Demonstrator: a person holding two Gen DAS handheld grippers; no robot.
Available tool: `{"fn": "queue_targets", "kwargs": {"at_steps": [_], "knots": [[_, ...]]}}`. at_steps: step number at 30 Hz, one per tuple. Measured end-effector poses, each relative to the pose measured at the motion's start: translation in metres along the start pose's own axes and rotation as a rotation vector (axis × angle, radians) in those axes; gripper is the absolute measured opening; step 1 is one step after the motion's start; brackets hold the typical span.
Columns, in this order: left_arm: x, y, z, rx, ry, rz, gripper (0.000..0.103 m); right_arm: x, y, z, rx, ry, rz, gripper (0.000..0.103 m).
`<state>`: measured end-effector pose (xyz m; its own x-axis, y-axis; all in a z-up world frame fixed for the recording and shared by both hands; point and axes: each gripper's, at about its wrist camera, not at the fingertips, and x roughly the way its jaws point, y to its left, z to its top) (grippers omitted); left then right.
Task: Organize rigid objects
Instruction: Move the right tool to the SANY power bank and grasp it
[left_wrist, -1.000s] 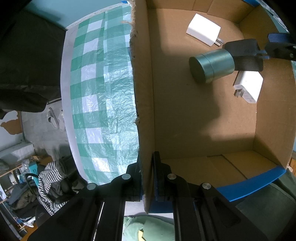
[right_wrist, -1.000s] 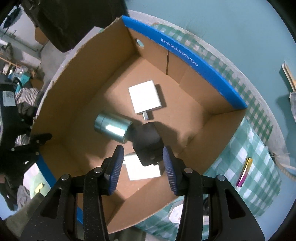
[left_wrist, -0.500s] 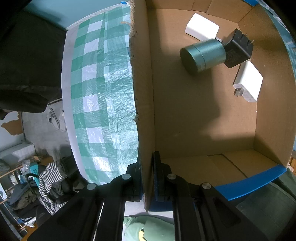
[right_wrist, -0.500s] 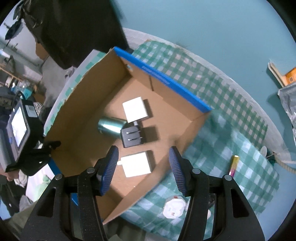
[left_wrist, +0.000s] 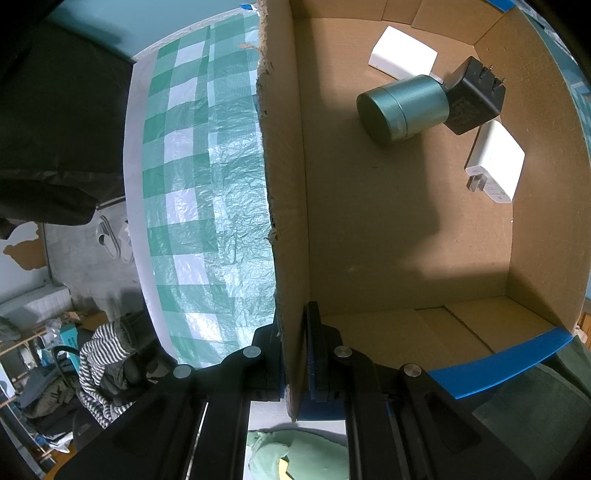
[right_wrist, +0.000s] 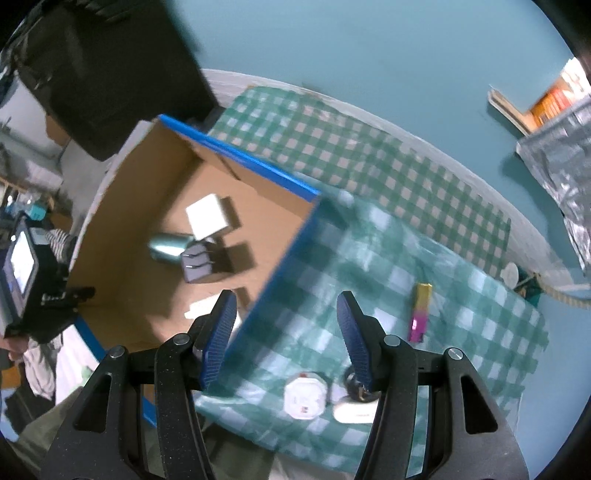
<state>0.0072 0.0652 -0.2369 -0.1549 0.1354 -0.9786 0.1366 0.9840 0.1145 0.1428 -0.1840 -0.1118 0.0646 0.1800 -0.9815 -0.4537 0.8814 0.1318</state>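
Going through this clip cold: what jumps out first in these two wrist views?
The open cardboard box on the green checked cloth dominates, with the left gripper clamped on its side wall. Inside lie a green metal tin on its side, a black plug adapter against it, and two white chargers. The right gripper hangs open and empty above the box's corner, near a pink-and-gold bar on the cloth.

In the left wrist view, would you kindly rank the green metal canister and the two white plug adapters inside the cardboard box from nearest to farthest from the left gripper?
1. Green metal canister, lying on its side mid-floor, and the white plug adapter with prongs showing, by the right wall: too close to call.
2. Other white plug adapter, in the far corner.

The left gripper clamps the box's near wall.
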Motion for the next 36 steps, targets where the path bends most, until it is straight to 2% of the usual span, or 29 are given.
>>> {"fn": "queue_targets", "kwargs": {"at_steps": [11,16,25,28,31,36], "knots": [[-0.001,0.000,-0.002,0.001,-0.001,0.005,0.009,0.044,-0.102,-0.017,0.165,0.046,-0.039,0.057],[-0.001,0.000,-0.003,0.001,0.001,0.007,0.009,0.068,-0.134,-0.023,0.203,0.086,-0.054,0.057],[-0.003,0.000,-0.002,-0.009,0.008,0.006,0.009,0.112,-0.159,-0.031,0.219,0.149,-0.092,0.056],[-0.003,0.000,-0.001,-0.013,0.010,0.004,0.009,0.119,-0.162,-0.034,0.227,0.159,-0.094,0.048],[-0.003,0.001,0.000,-0.018,0.012,0.002,0.009,0.123,-0.162,-0.036,0.225,0.165,-0.098,0.048],[-0.003,0.001,-0.001,-0.021,0.014,-0.001,0.009,0.131,-0.164,-0.038,0.225,0.186,-0.103,0.040]]}}
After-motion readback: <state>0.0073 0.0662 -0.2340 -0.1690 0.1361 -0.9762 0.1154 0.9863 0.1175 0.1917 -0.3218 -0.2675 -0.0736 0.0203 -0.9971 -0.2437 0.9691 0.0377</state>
